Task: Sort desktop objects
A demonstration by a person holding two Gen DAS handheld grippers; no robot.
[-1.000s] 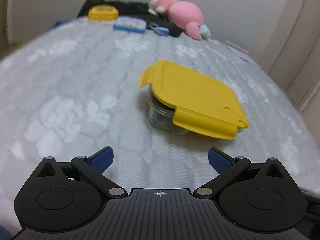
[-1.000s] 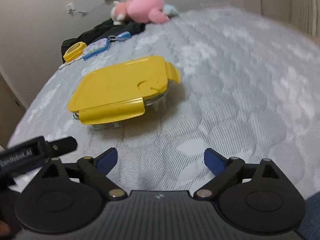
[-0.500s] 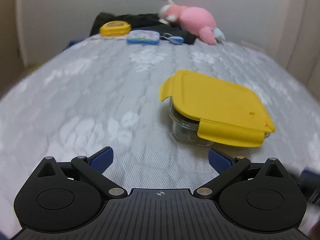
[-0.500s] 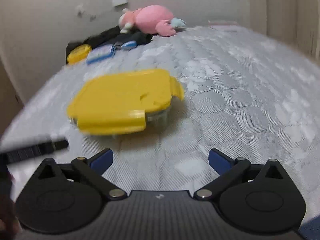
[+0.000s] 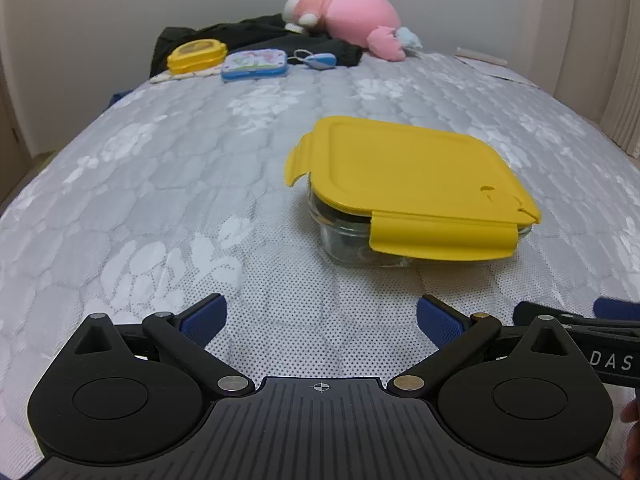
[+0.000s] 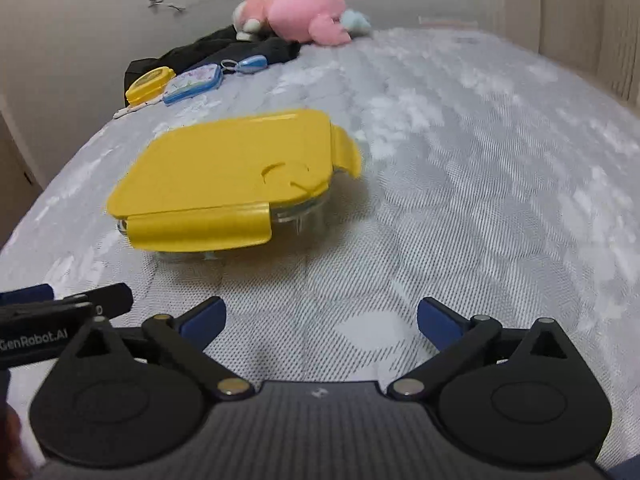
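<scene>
A glass box with a yellow lid [image 5: 412,176] [image 6: 232,172] rests on the grey quilted mattress [image 5: 160,184] [image 6: 480,184]; the lid lies on top with its side flaps sticking out. My left gripper [image 5: 320,320] hovers open, near and left of the box, with only bare mattress between its blue pads. My right gripper [image 6: 320,320] is open too, near and right of the box, holding nothing. Each gripper's edge shows at the side of the other's view. Far back lie a small yellow box [image 5: 196,55] [image 6: 149,84], a blue flat case [image 5: 256,64] [image 6: 194,83] and a blue key fob [image 5: 320,60] [image 6: 250,65].
A pink plush toy [image 5: 352,16] [image 6: 300,12] and black cloth [image 5: 248,38] [image 6: 224,50] lie at the head of the mattress by the wall. Papers [image 5: 488,65] sit at the far right corner. A curtain [image 5: 624,60] hangs along the right side.
The left wrist view has rolled level, so the box now sits further right and lower in it. The right view shifted slightly; the box stays put.
</scene>
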